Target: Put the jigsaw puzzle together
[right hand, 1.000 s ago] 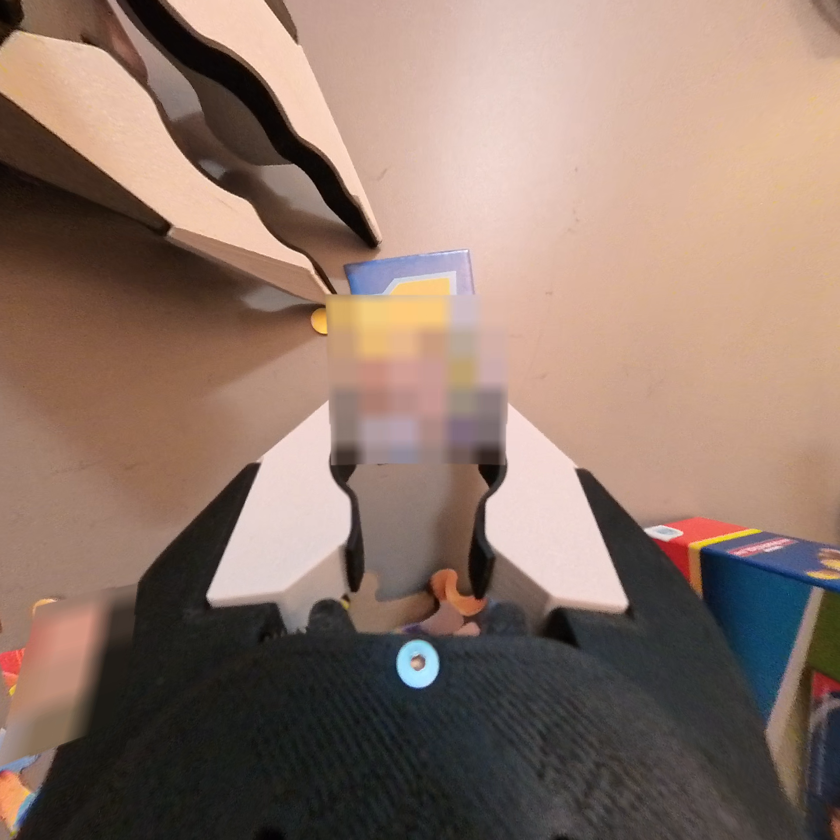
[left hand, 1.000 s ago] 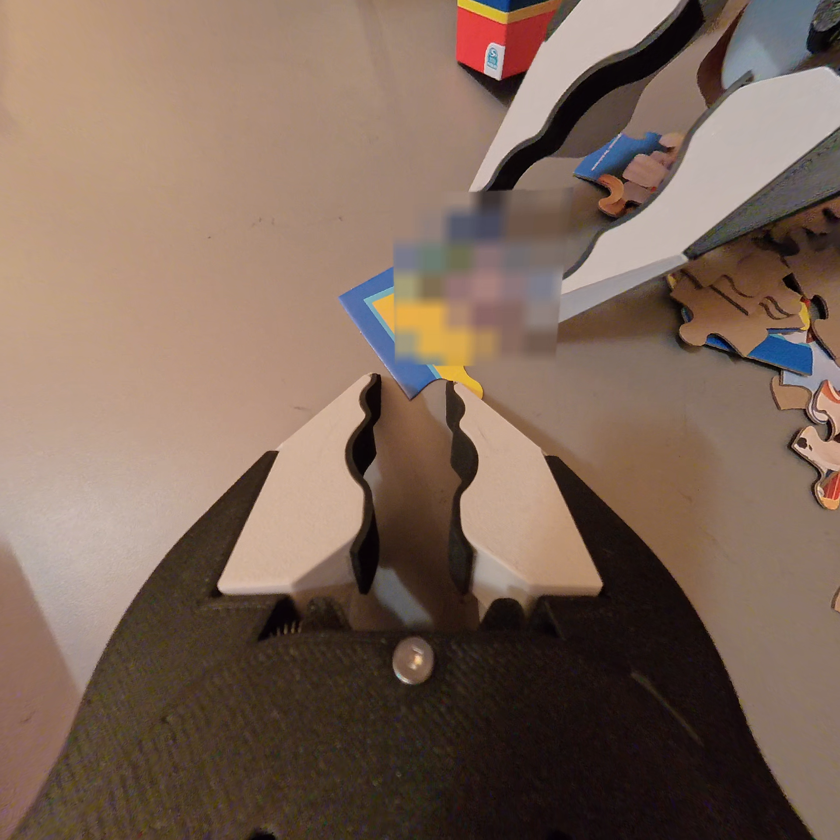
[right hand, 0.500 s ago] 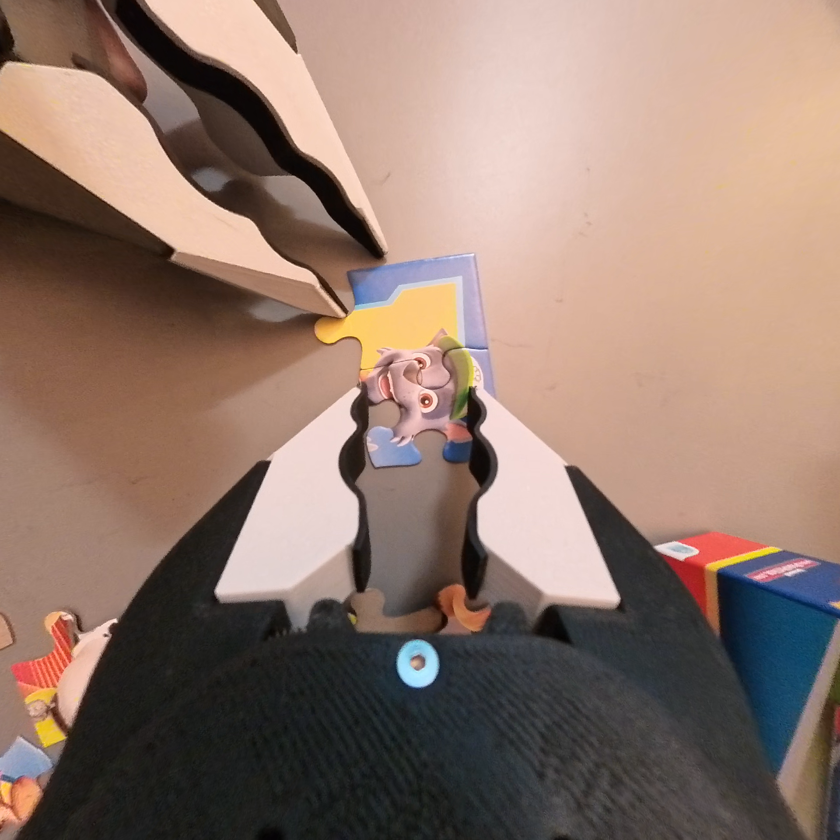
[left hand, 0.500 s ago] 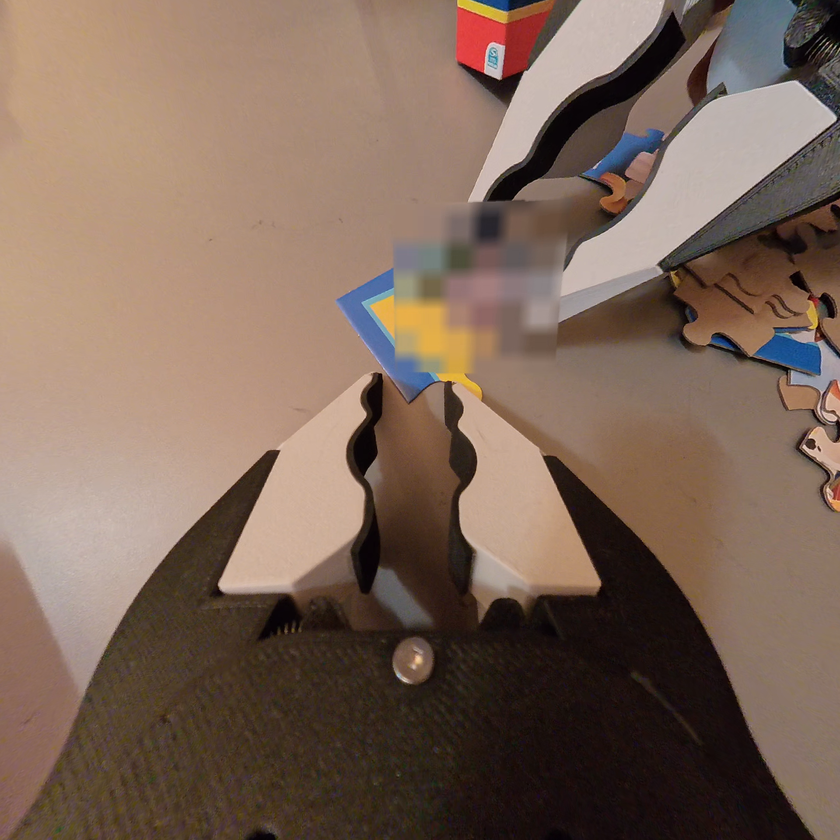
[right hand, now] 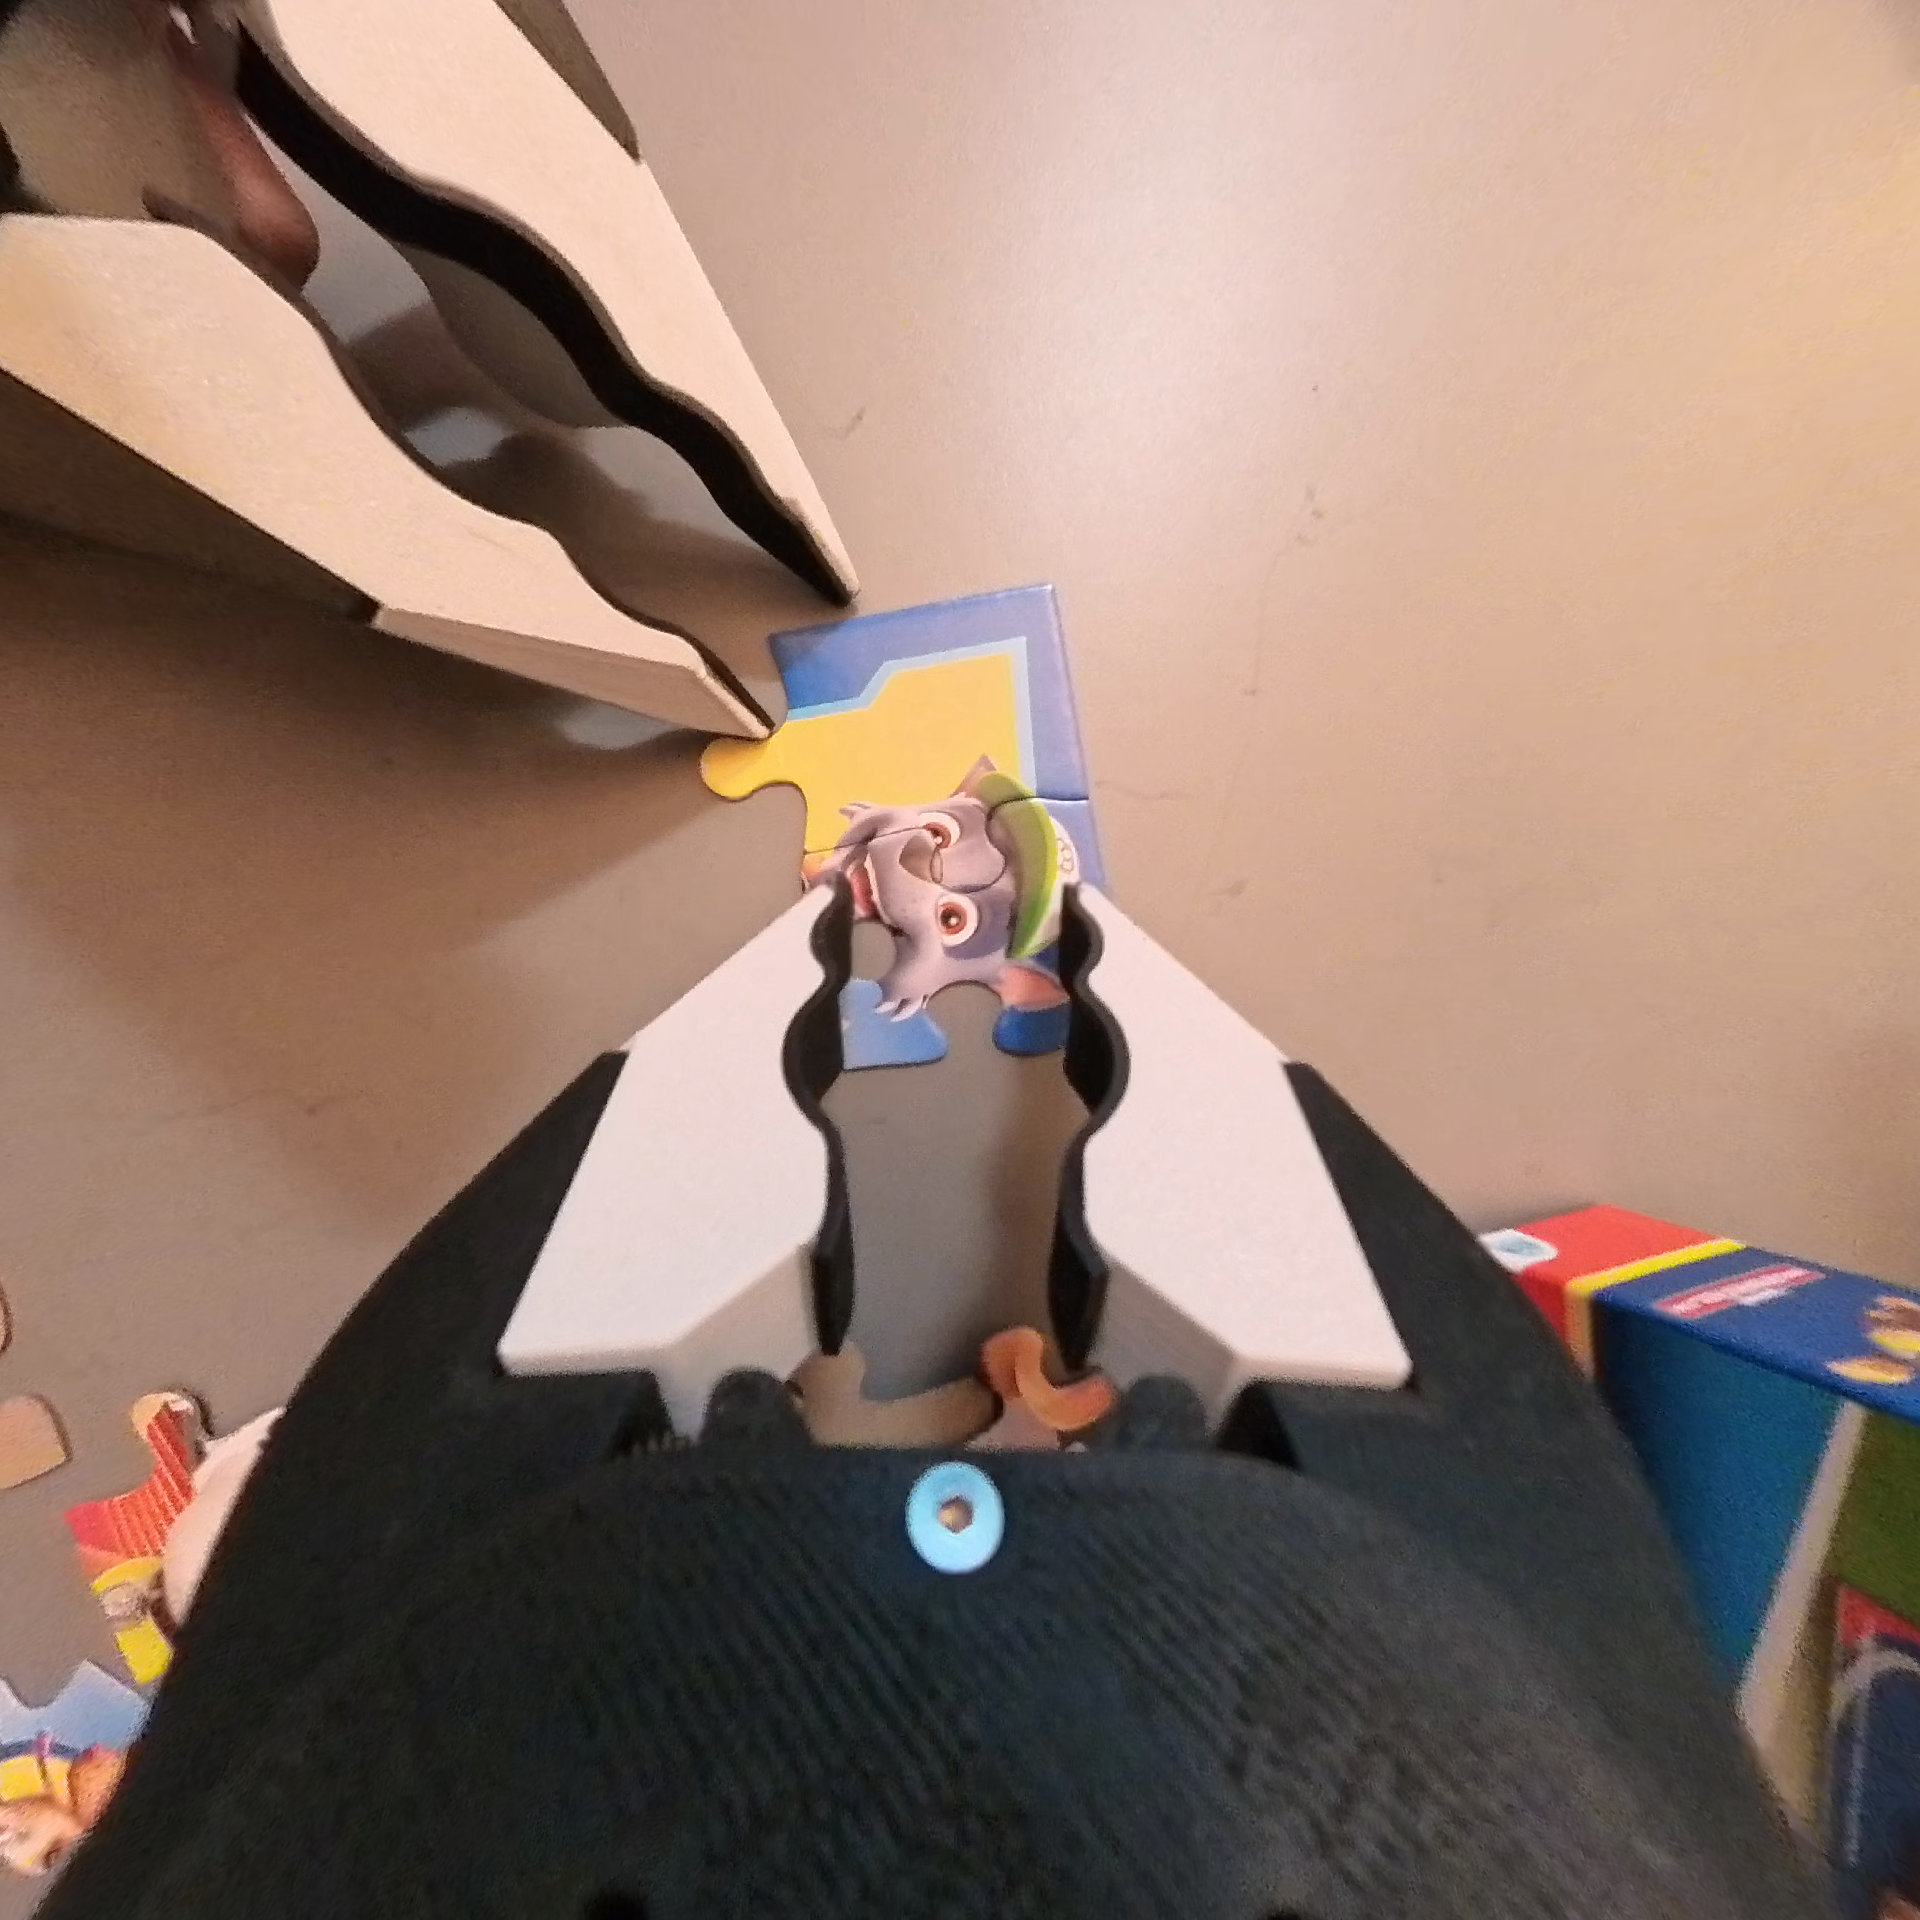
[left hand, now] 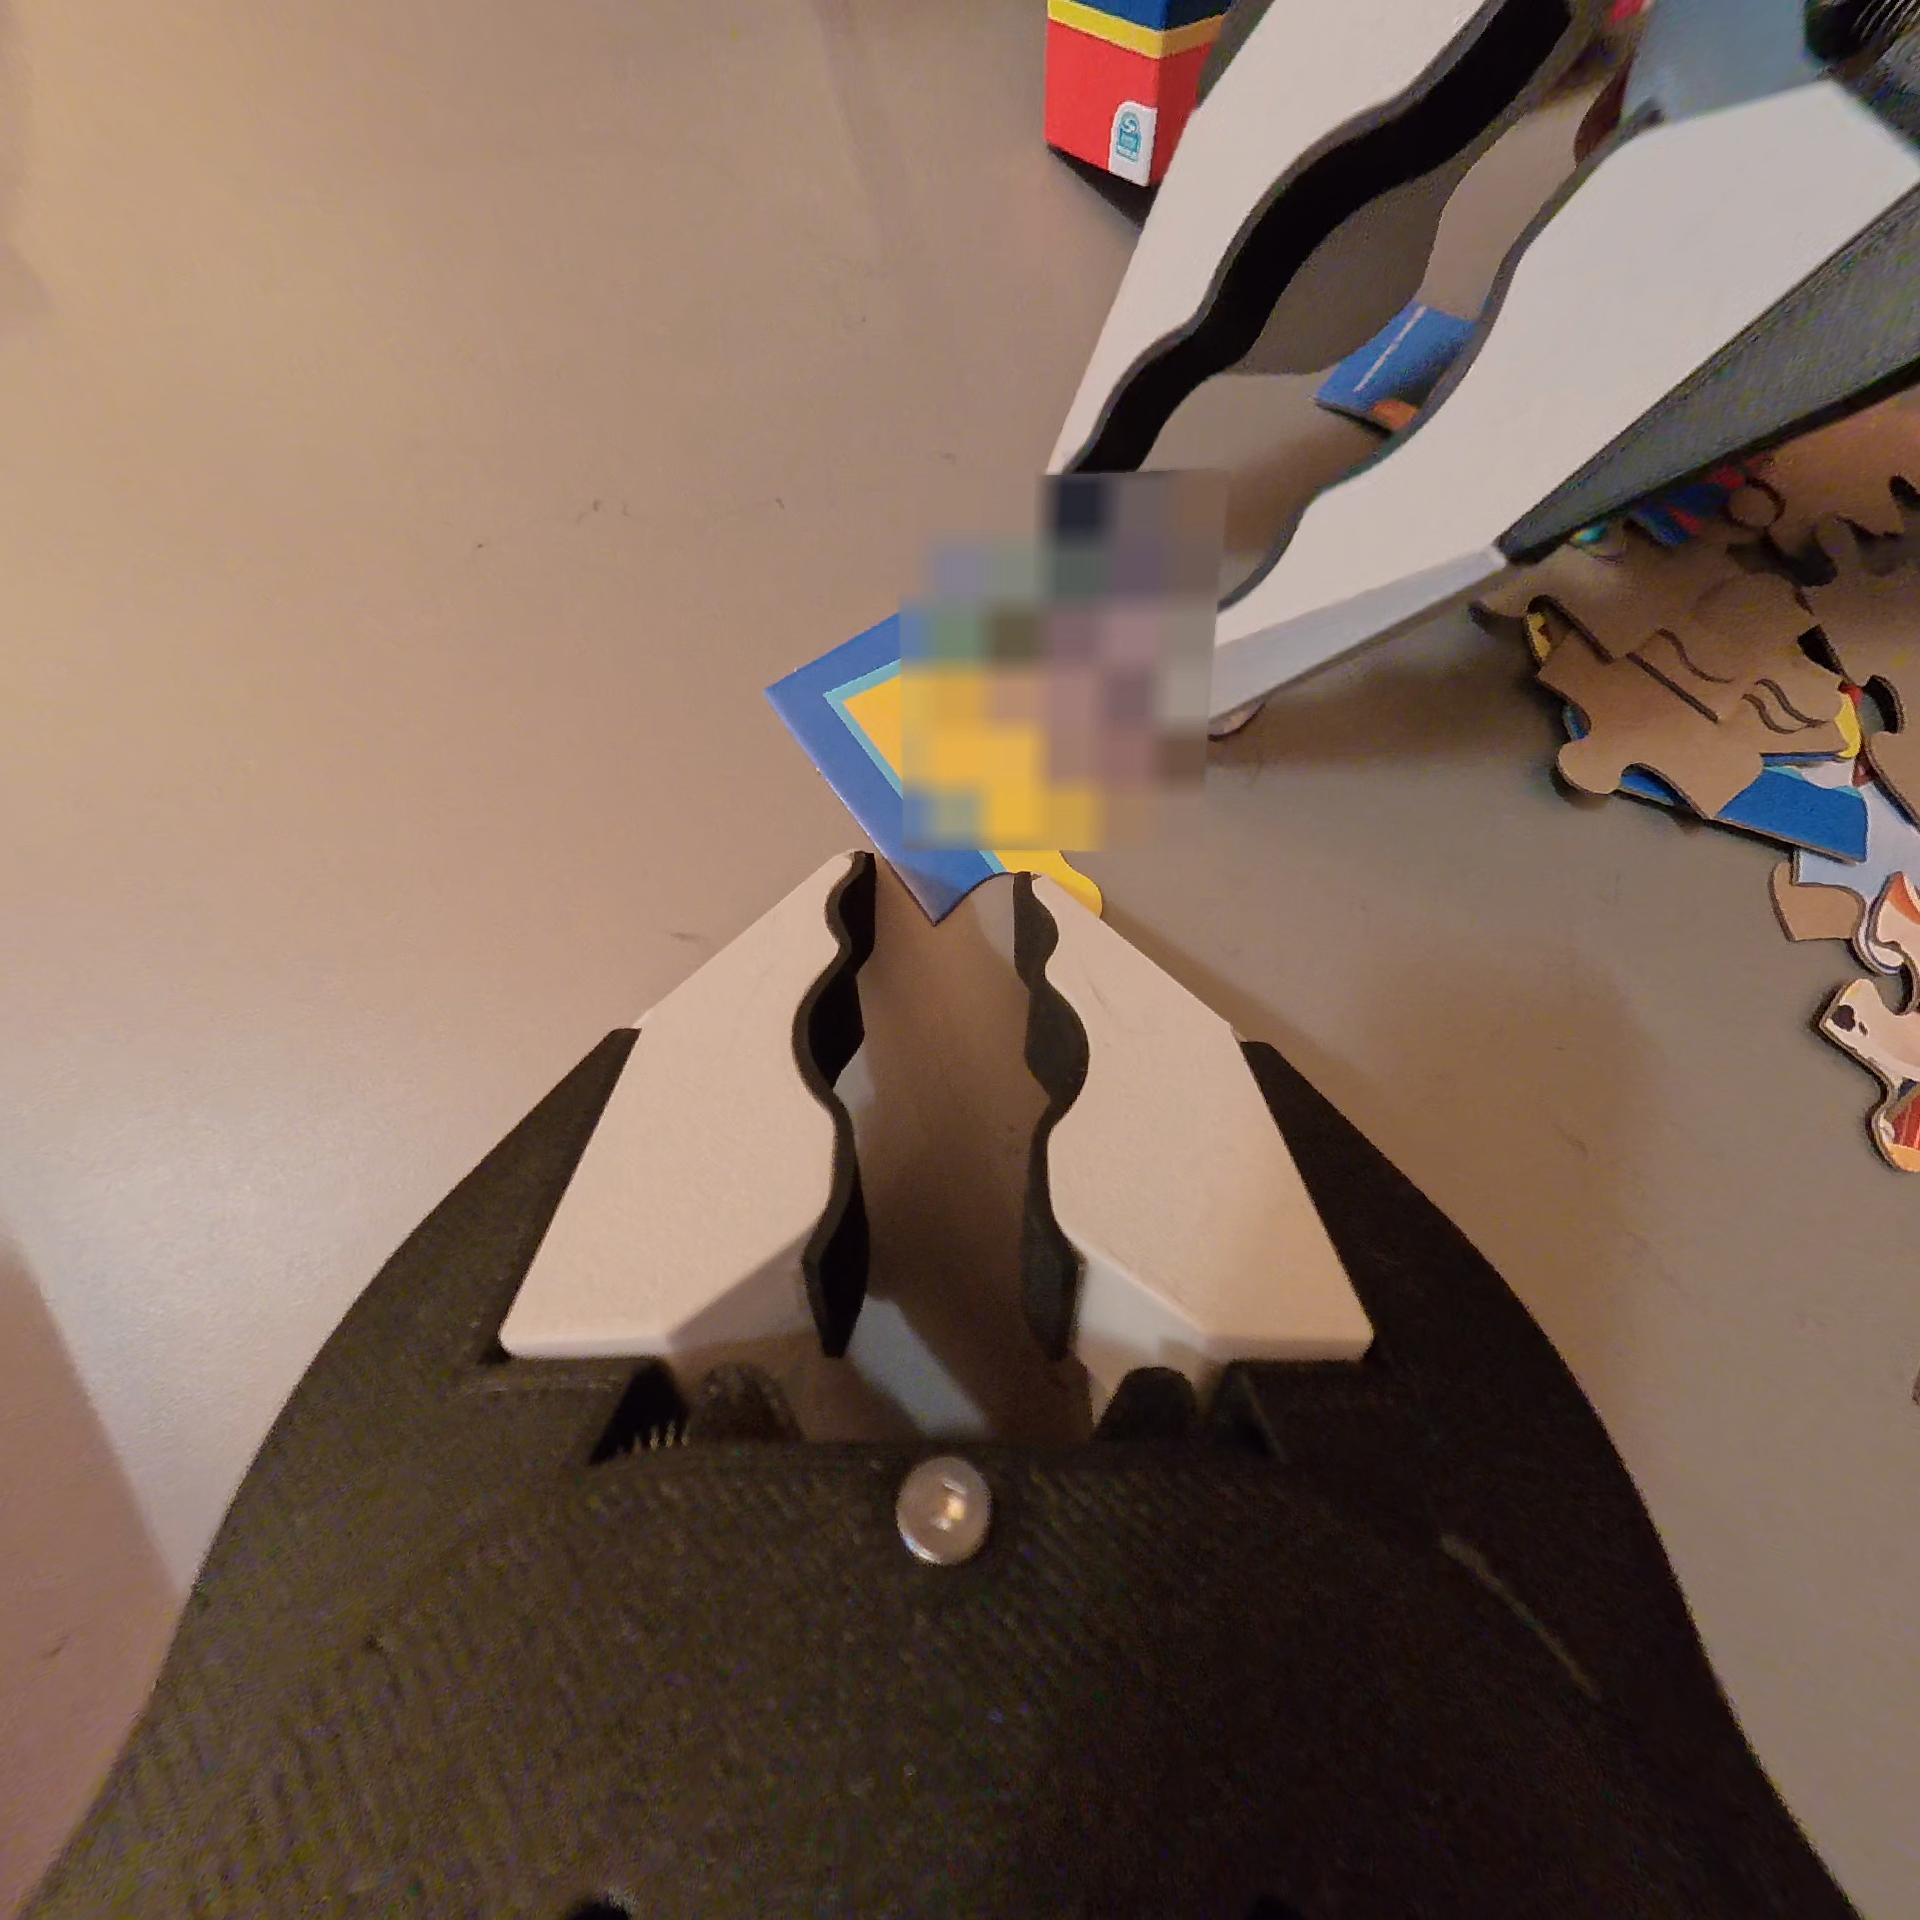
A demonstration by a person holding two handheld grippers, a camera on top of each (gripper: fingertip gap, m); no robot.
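Two joined puzzle pieces lie flat on the tan table (left hand: 416, 520). The blue and yellow corner piece (left hand: 842, 717) lies just beyond my left gripper (left hand: 940, 873). That gripper is partly open, with the piece's blue corner between its tips. In the right wrist view the left gripper (right hand: 800, 657) has one tip on the yellow tab of the corner piece (right hand: 914, 717). My right gripper (right hand: 953, 899) is shut on the sides of the piece with a grey cartoon dog (right hand: 935, 935), both pads against its edges. The right gripper also shows in the left wrist view (left hand: 1143, 592).
A red, yellow and blue box stands at the far side in the left wrist view (left hand: 1122, 104) and at the right in the right wrist view (right hand: 1714, 1455). Loose puzzle pieces lie at the right (left hand: 1714, 707) and beside the right gripper's body (right hand: 104, 1558). My hands' fingertips stand some 5 cm from each other.
The right gripper's jaws have narrowed until both pads meet the dog piece's sides. The left gripper has stayed at the corner piece with its jaws almost unchanged.
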